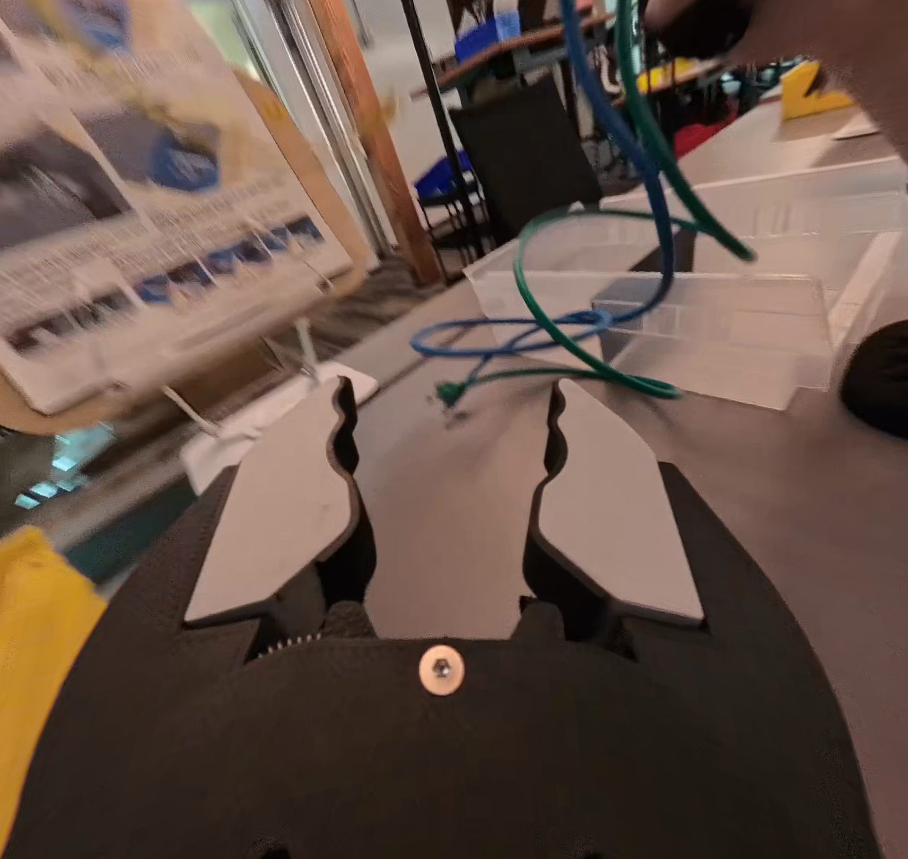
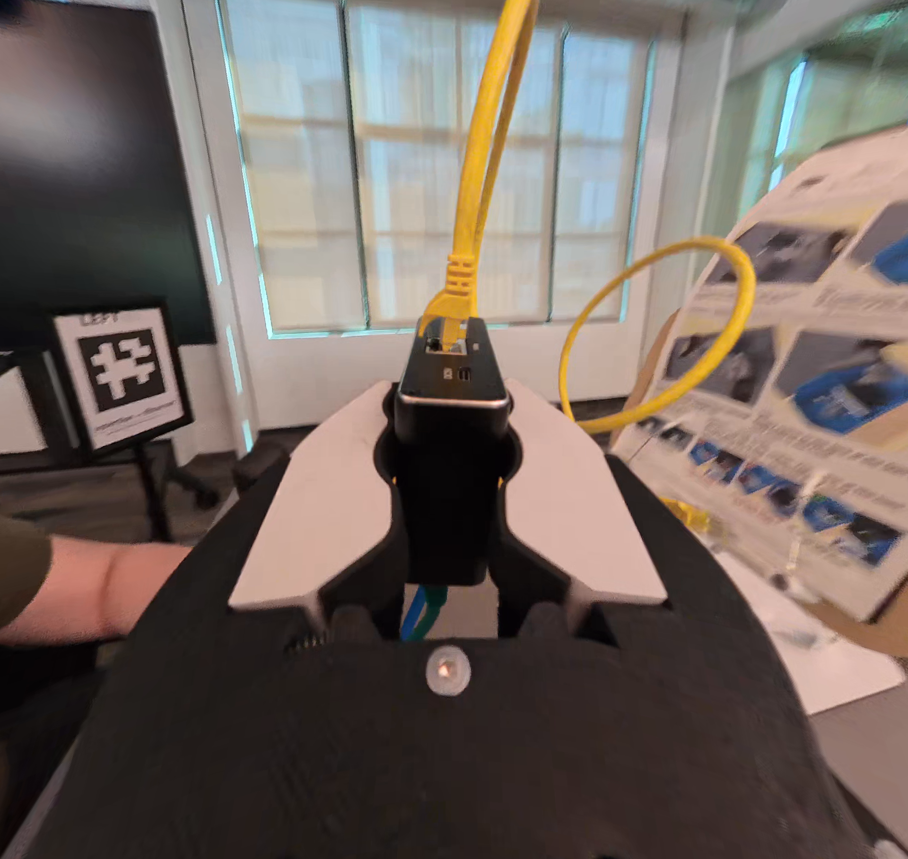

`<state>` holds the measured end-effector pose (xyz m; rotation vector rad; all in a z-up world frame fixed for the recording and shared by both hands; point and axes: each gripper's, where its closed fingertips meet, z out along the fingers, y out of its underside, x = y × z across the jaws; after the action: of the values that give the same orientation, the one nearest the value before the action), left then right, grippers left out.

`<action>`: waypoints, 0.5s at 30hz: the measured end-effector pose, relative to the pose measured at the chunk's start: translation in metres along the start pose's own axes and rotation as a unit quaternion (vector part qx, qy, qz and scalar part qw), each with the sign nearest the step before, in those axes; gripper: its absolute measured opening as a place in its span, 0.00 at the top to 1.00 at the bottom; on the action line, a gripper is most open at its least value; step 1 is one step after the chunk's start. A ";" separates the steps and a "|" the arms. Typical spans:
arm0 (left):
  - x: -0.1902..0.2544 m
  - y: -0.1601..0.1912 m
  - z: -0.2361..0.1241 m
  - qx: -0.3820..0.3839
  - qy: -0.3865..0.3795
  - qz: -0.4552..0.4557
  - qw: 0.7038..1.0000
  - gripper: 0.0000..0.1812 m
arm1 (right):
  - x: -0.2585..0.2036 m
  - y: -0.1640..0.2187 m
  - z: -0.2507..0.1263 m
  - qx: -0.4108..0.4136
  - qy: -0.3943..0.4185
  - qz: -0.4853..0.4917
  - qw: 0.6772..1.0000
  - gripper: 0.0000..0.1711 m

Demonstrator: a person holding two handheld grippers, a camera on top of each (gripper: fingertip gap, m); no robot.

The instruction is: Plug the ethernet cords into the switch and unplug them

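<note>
The right gripper point(image 2: 452, 423) is clamped on the black switch point(image 2: 449, 447), holding it up in the air with its port face pointing away from the camera, and a yellow cord point(image 2: 484, 157) is plugged into one of the ports on that face. The left gripper point(image 1: 449, 423) hovers low over the grey table point(image 1: 688, 516) with its fingers apart and nothing between them. The step in hand looks like fetching or freeing a cord with the left gripper. To do it well, the right should hold the switch steady and square while the left closes on a plug's body rather than the soft cord, then moves straight along the port's line so the clip is not bent. The loose green plug point(image 1: 447, 391) lying on the table just ahead of the left fingertips seems the nearest candidate. Only the left wrist view shows the blue cord point(image 1: 614, 113) and green cord point(image 1: 638, 98) hanging down and looping over the table beside clear plastic bins point(image 1: 737, 344). Only the right wrist view shows the port face, the yellow plug seated there, and blue and green cords leaving the switch's near end.
</note>
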<state>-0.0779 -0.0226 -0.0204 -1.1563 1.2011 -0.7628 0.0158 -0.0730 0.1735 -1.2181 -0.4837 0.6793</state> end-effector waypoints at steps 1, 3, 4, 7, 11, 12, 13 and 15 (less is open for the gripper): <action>0.006 0.011 0.007 -0.017 0.019 -0.025 0.999 0.59 | 0.001 -0.009 -0.007 0.016 0.008 -0.012 1.000 0.79; 0.019 0.034 0.018 -0.047 0.044 -0.058 0.996 0.61 | 0.001 -0.018 -0.015 0.026 0.013 -0.026 0.999 0.79; 0.024 0.045 0.024 -0.065 0.050 -0.062 0.995 0.63 | 0.001 -0.019 -0.017 0.024 0.017 -0.033 0.999 0.78; 0.040 0.059 0.037 -0.095 0.070 -0.065 0.991 0.69 | -0.002 -0.017 -0.015 0.012 0.020 -0.048 0.999 0.79; 0.053 0.054 0.044 -0.081 0.083 -0.040 0.992 0.74 | -0.010 -0.014 -0.007 -0.005 0.019 -0.050 0.999 0.79; 0.055 0.055 0.044 -0.084 0.085 -0.033 0.992 0.74 | -0.012 -0.013 -0.006 -0.009 0.023 -0.048 0.999 0.79; 0.057 0.054 0.044 -0.083 0.088 -0.027 0.992 0.74 | -0.014 -0.014 -0.004 -0.009 0.026 -0.054 0.998 0.79; 0.060 0.053 0.042 -0.077 0.092 -0.013 0.993 0.76 | -0.023 -0.014 -0.001 -0.007 0.022 -0.076 0.997 0.78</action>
<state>-0.0296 -0.0522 -0.0908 -1.2495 1.4215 -0.8225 0.0027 -0.0927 0.1871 -1.1930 -0.5397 0.5191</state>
